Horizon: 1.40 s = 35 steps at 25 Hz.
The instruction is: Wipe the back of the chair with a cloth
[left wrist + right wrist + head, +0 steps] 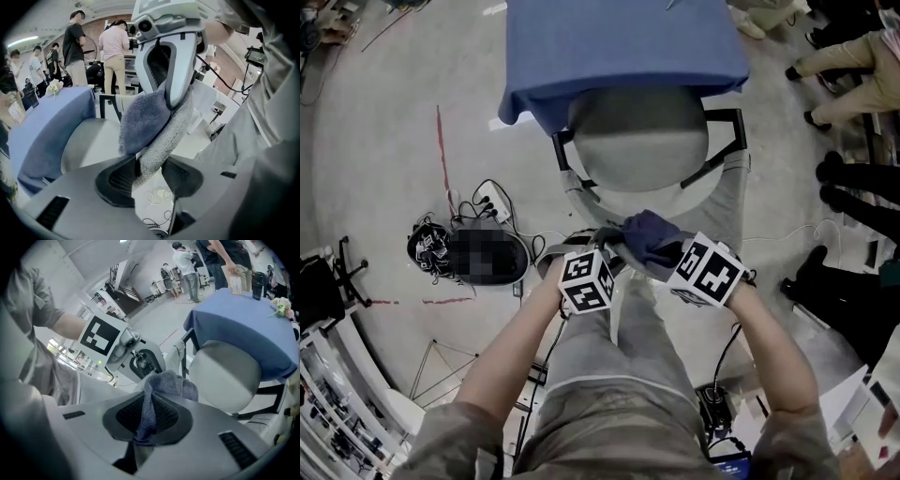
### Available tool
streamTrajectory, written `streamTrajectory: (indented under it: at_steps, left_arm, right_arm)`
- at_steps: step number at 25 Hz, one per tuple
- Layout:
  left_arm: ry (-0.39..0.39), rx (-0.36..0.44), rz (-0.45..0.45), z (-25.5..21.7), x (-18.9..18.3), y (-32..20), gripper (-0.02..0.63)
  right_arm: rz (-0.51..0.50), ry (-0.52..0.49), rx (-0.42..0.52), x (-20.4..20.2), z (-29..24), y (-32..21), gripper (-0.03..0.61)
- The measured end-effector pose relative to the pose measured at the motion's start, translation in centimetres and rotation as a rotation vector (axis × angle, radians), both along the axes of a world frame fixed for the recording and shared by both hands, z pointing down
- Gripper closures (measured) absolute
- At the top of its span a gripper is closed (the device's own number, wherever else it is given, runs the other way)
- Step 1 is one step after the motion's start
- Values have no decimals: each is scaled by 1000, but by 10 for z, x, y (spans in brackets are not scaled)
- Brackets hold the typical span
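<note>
A grey office chair (637, 141) is pushed under a table, its back (727, 202) toward me. My left gripper (605, 246) is at the back's top edge; in the left gripper view (150, 171) its jaws pinch a grey woven band (164, 140) that looks like that edge. Just to its right, my right gripper (661, 258) is shut on a dark blue cloth (652, 239). The cloth (164, 383) runs bunched between its pads (147, 420) and drapes over the grey band. The cloth (140, 122) hangs from the right gripper (171, 89) in the left gripper view.
A blue-covered table (619, 47) stands over the chair's seat. A power strip with cables (492, 202) and a dark bundle (431, 248) lie on the floor at left. Several people's legs (853, 56) are at the right edge.
</note>
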<state>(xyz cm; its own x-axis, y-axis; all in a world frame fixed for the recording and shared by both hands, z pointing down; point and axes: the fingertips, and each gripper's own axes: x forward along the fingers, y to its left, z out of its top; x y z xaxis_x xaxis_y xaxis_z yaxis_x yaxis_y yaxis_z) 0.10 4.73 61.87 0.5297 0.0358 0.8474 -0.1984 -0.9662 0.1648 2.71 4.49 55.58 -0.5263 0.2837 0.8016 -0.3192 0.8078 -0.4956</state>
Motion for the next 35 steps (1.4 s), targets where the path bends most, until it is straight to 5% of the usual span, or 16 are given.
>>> streamTrajectory:
  at_steps: [7, 15, 24, 30, 35]
  left_arm:
    - [8, 12, -13, 1, 0, 0, 430]
    - [10, 9, -16, -1, 1, -1, 433]
    - [10, 9, -23, 0, 2, -1, 434]
    - [19, 14, -44, -1, 2, -1, 434]
    - [25, 14, -54, -2, 1, -1, 434]
  right_arm:
    - [-88, 248, 55, 84, 22, -6, 525]
    - [-5, 425, 167, 158, 33, -44, 525]
    - [-188, 177, 80, 40, 20, 10, 525]
    - [-191, 31, 96, -22, 13, 1, 525]
    - [-223, 23, 132, -37, 25, -3, 525]
